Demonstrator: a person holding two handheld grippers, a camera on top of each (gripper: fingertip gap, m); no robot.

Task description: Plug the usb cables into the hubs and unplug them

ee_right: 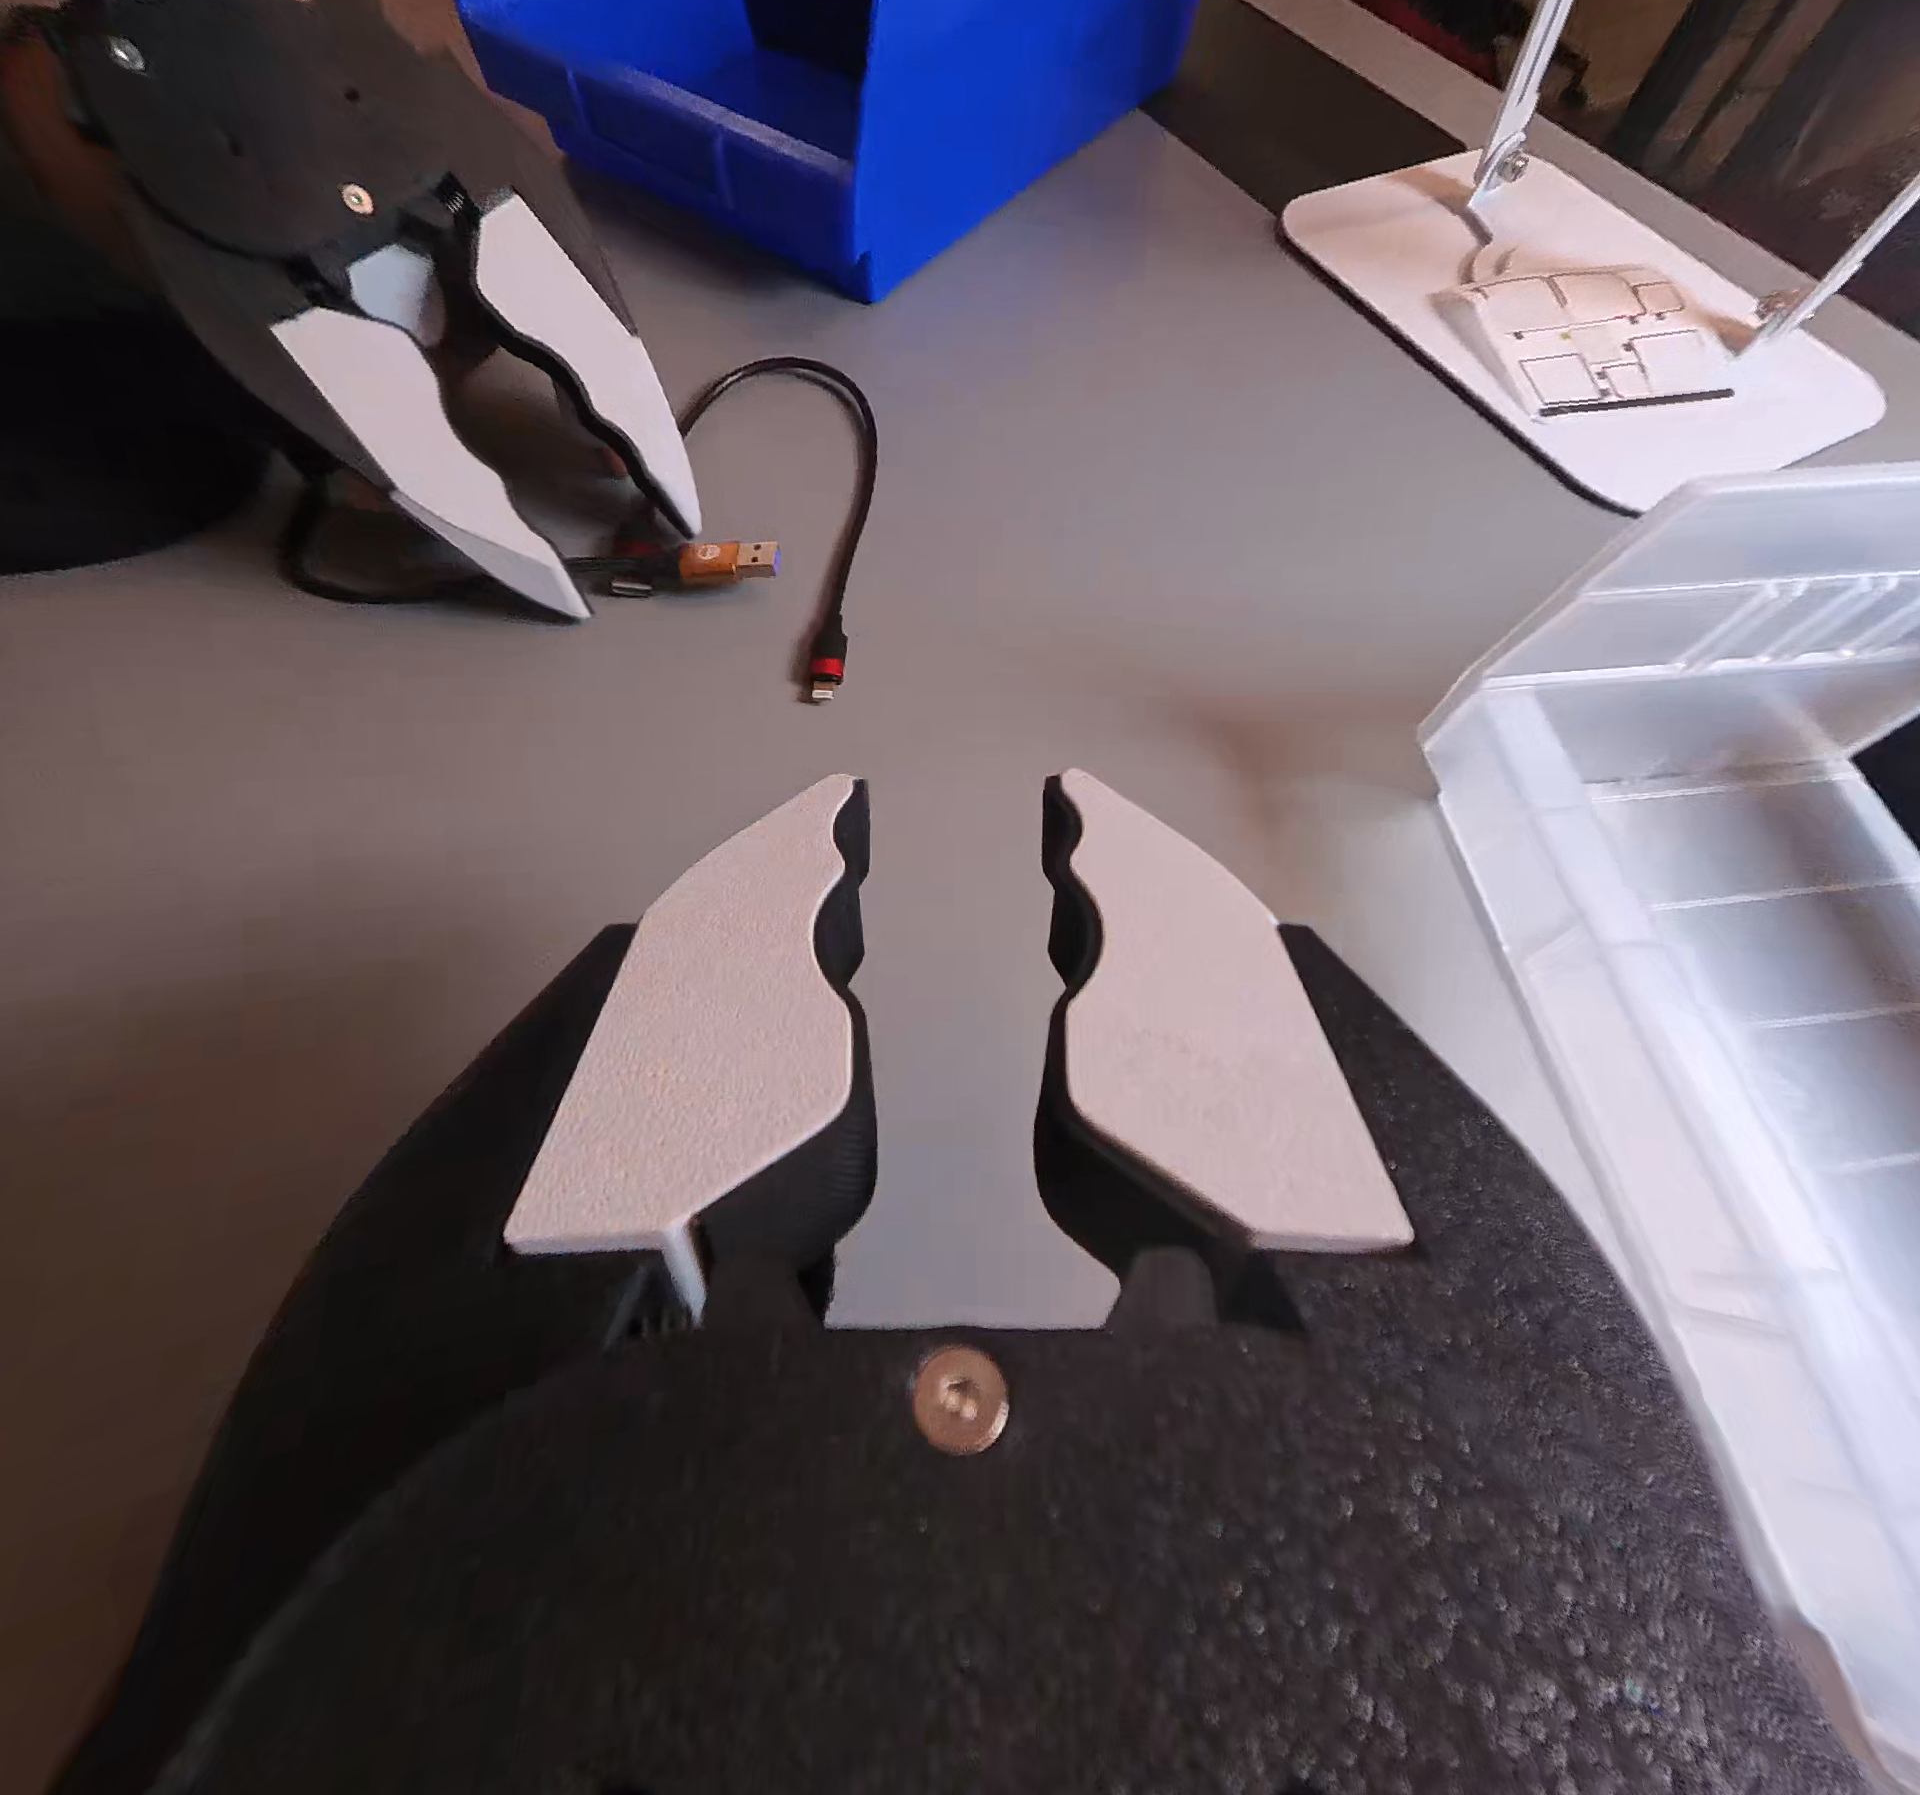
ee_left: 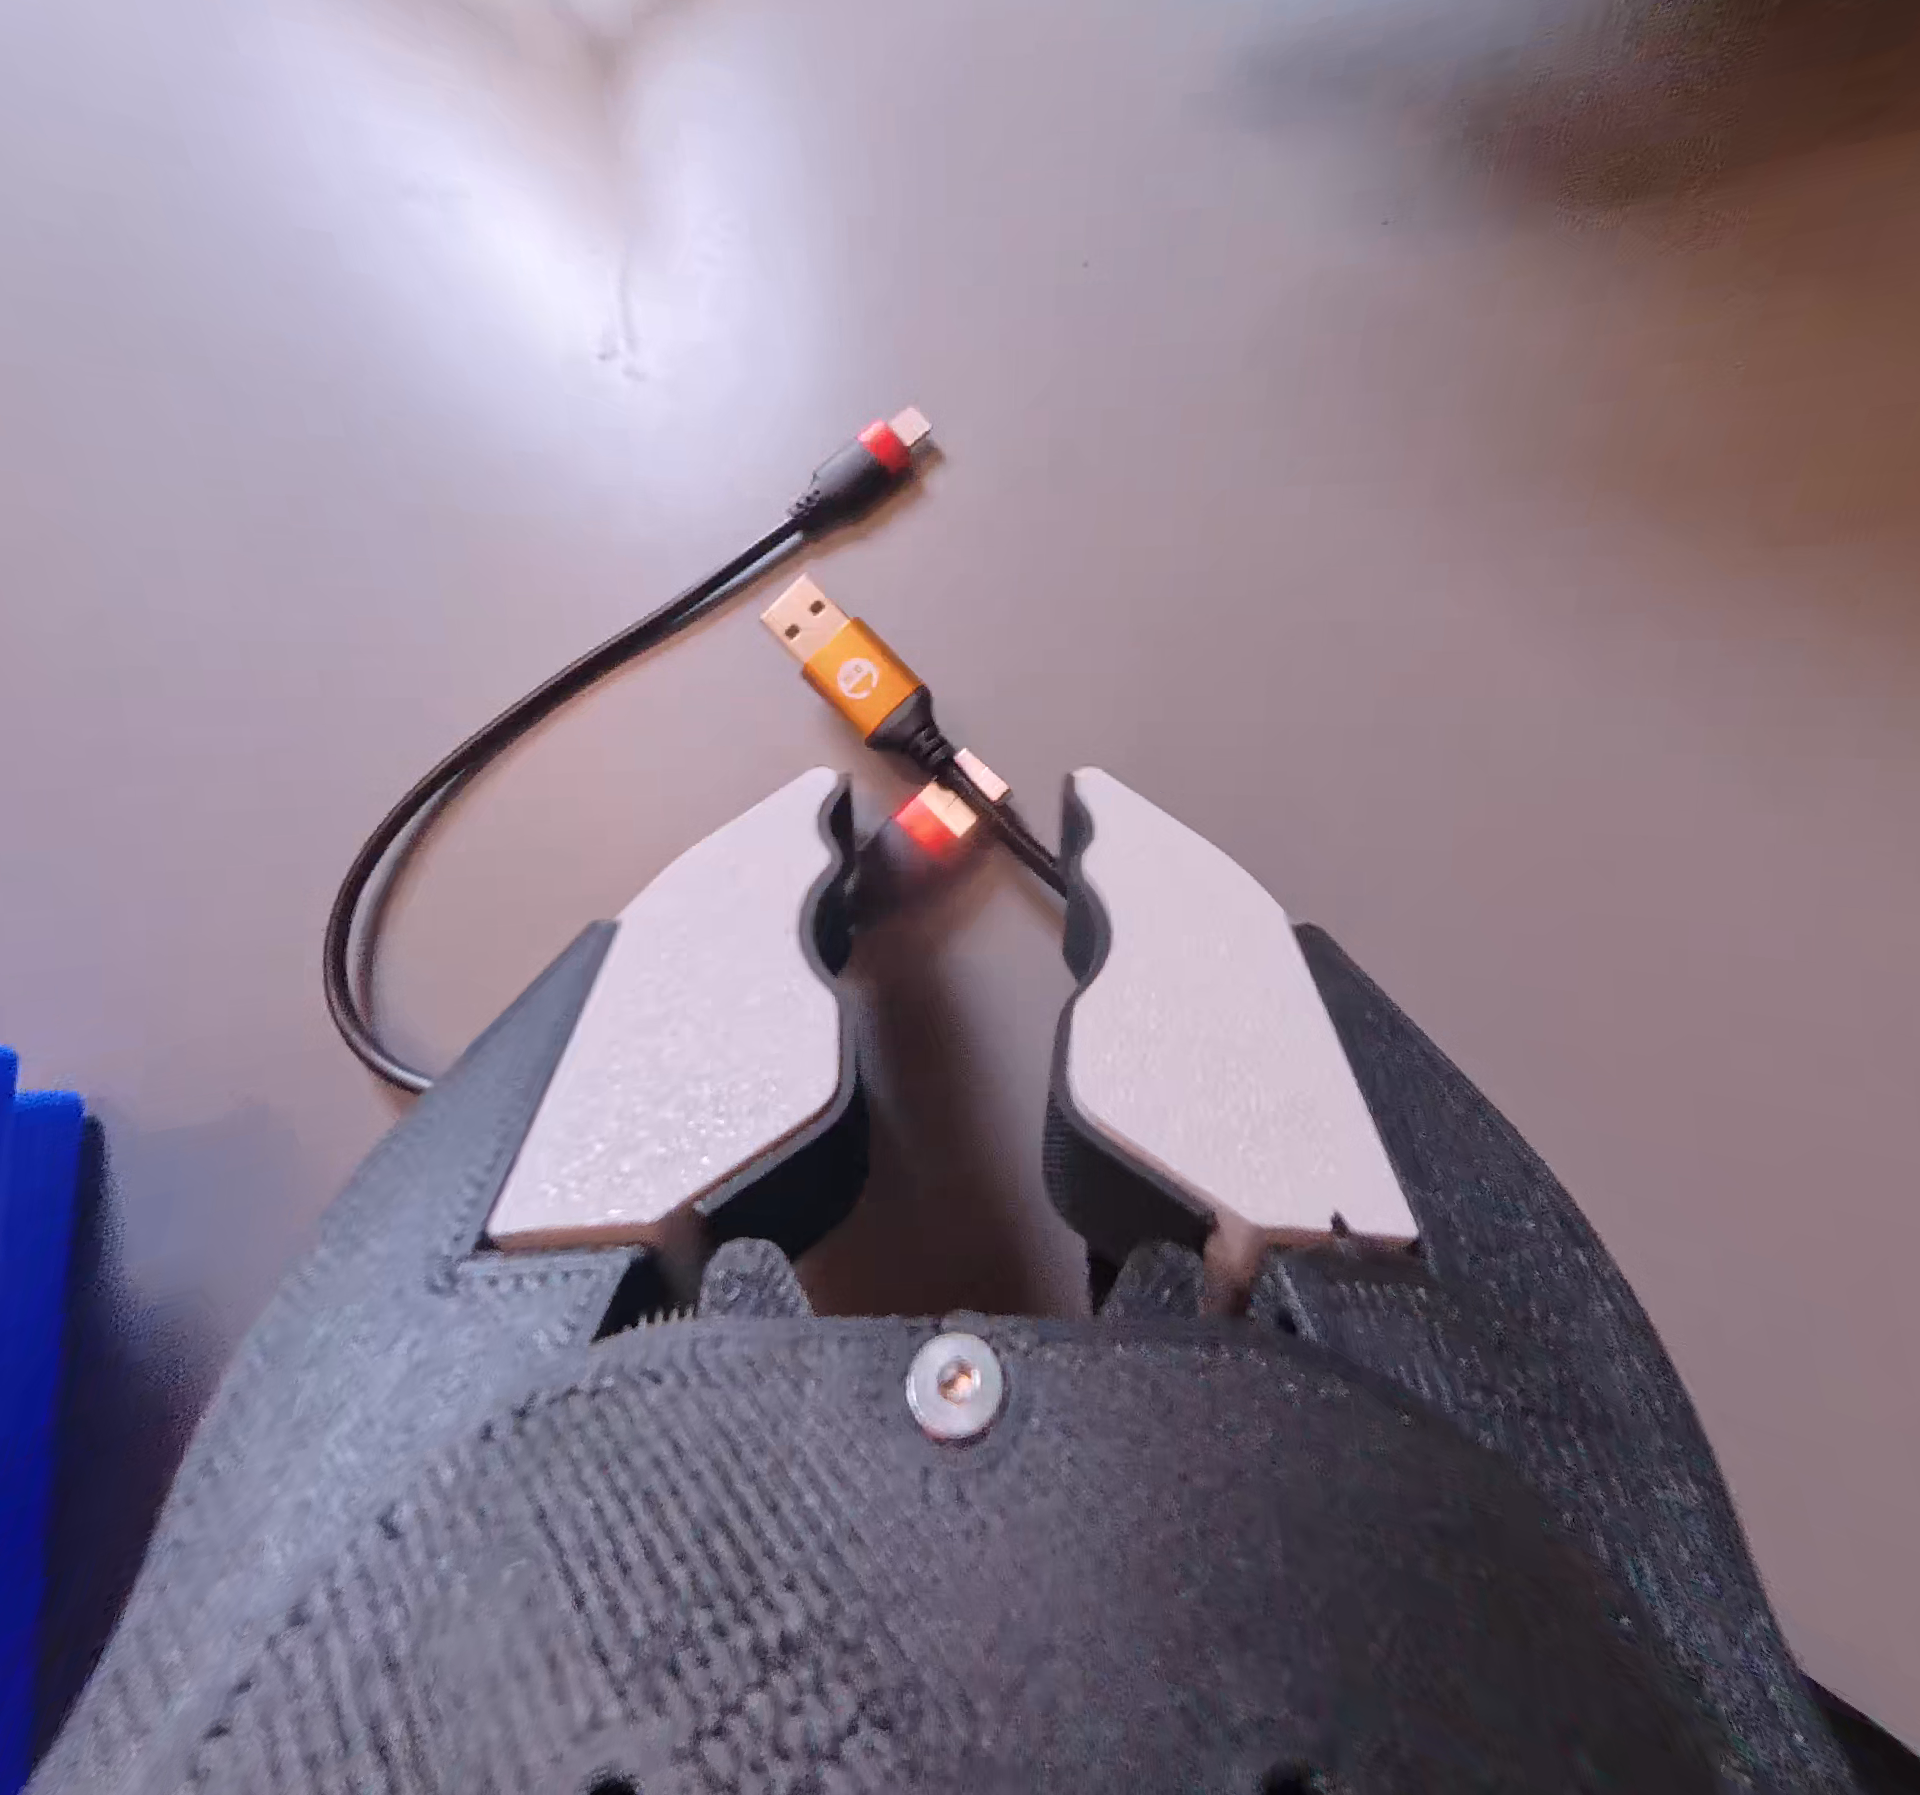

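Left wrist view: orange USB plug (ee_left: 840,662) lies flat; contacts point up-left.

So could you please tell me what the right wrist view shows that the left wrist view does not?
Only the right wrist view shows the right gripper, open over bare table, the clear plastic case and the white lamp base. Only the left wrist view shows the small gold plug between the open left gripper's fingertips. Both show the orange plug, the black cable and the blue bin.

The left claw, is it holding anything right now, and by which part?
Nothing is held. The left claw is open over the orange metal USB plug and red-collared black cable end, gripping neither.
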